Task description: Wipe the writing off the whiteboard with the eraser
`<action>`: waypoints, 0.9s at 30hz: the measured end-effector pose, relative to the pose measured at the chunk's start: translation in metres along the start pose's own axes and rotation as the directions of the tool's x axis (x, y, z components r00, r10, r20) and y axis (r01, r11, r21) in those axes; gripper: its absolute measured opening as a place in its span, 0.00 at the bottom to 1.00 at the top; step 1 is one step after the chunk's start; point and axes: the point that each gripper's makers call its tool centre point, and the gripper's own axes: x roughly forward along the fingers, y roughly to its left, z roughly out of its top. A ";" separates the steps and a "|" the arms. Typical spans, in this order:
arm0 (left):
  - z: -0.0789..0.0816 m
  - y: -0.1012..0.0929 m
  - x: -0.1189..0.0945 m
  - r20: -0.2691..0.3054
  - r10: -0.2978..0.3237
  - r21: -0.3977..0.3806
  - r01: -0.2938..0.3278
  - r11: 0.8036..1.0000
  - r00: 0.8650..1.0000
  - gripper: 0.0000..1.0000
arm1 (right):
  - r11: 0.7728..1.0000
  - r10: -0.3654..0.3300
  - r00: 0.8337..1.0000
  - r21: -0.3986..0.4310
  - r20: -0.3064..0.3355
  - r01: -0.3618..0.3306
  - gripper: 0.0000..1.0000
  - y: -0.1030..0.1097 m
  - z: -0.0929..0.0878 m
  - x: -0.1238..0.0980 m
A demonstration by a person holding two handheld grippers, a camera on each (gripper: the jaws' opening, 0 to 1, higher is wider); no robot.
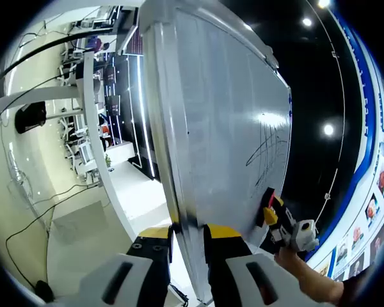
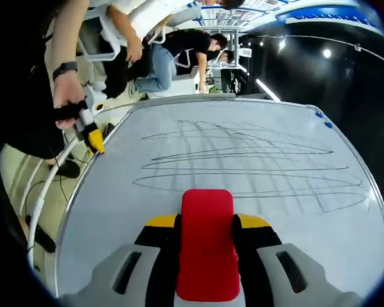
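Note:
The whiteboard [image 2: 256, 211] carries looping black scribbles [image 2: 243, 160] across its middle. My right gripper [image 2: 208, 220] is shut on a red eraser [image 2: 208, 243], which sits low on the board below the writing. In the left gripper view the board [image 1: 224, 128] is seen nearly edge-on, with the scribbles [image 1: 269, 150] at its far side. My left gripper [image 1: 189, 233] is shut on the board's metal edge, one jaw on each face. That view also catches the right gripper [image 1: 273, 214] pressing the eraser [image 1: 269, 199] to the board. The left gripper [image 2: 95, 141], in a hand, sits at the board's left edge.
People [image 2: 173, 57] sit at desks behind the board. Cables [image 1: 45, 217] run over the pale floor, and white posts [image 1: 99, 141] stand to the left. A wall with a blue band and posters [image 1: 371, 211] lies to the right. A dark object [image 2: 41, 240] lies on the floor.

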 end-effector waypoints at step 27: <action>0.000 0.004 0.002 -0.003 -0.001 0.006 0.001 1.000 1.000 0.22 | 0.992 -0.058 0.996 0.120 0.069 0.050 0.35 -0.233 -0.023 -0.014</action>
